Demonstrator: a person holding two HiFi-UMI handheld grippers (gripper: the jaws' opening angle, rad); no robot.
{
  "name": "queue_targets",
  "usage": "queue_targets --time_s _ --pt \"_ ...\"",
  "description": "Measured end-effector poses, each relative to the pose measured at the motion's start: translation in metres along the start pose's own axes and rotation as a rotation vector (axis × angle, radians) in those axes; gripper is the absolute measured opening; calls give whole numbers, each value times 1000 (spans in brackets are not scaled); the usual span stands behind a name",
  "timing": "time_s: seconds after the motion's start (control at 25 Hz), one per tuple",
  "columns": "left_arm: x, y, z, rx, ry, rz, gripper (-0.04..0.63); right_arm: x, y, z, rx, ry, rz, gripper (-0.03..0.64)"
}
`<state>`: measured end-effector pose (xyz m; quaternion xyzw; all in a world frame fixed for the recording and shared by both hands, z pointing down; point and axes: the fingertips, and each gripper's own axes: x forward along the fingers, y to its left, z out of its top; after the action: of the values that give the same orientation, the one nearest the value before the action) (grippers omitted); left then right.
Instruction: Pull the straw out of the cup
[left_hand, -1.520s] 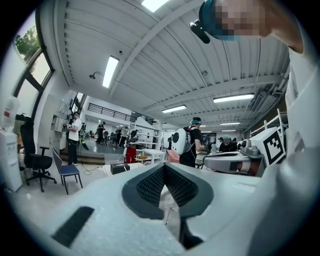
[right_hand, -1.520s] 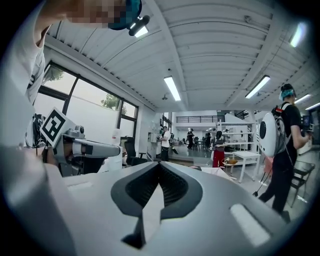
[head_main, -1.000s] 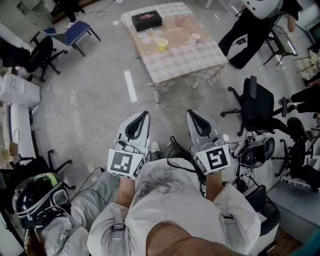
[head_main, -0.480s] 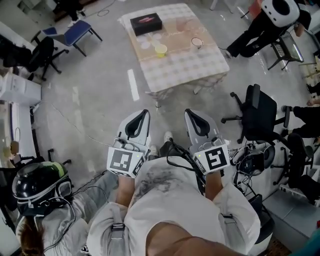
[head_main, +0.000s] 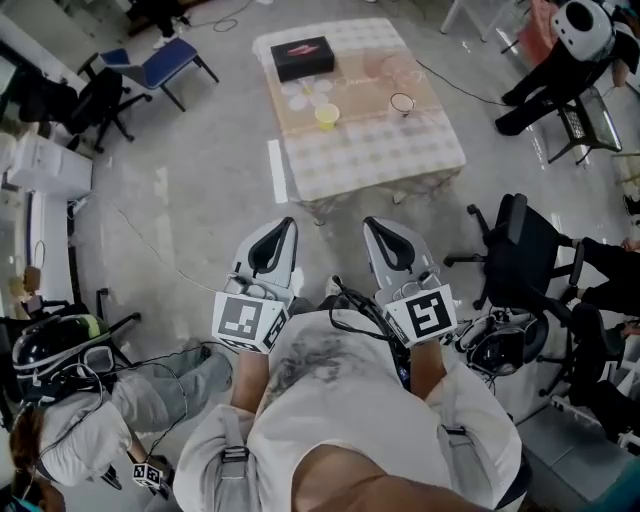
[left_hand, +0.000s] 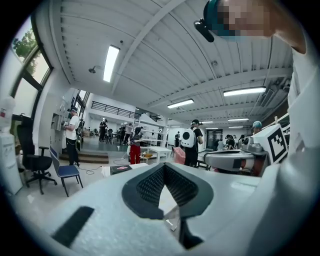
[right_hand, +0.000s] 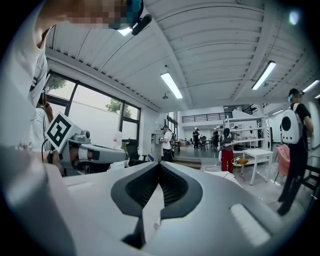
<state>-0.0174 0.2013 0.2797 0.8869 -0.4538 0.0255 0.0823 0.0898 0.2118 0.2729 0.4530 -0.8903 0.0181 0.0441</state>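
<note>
Far ahead, a table with a checked cloth (head_main: 380, 155) carries a yellow cup (head_main: 326, 116), a clear cup with a dark rim (head_main: 402, 103) and some pale cups (head_main: 305, 88). At this distance I cannot make out any straw. My left gripper (head_main: 274, 240) and right gripper (head_main: 386, 238) are held side by side in front of my chest, well short of the table. Both point level towards it. Each has its jaws shut with nothing between them, as the left gripper view (left_hand: 164, 168) and the right gripper view (right_hand: 159, 167) also show.
A black box (head_main: 303, 58) lies at the table's far end. A blue chair (head_main: 165, 58) stands to the left, black office chairs (head_main: 520, 250) to the right. A person with a helmet (head_main: 50, 350) crouches at lower left. Cables (head_main: 150, 255) run over the floor.
The table has come slightly nearer and lower in the head view as I walk towards it. Both grippers stay shut, side by side. The helmeted person has shifted left.
</note>
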Motion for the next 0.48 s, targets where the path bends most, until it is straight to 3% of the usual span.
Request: queue_targets --time_s 0.48 --pt "35 23 -2 -6 6 7 3 36 -29 -6 0 20 0 8"
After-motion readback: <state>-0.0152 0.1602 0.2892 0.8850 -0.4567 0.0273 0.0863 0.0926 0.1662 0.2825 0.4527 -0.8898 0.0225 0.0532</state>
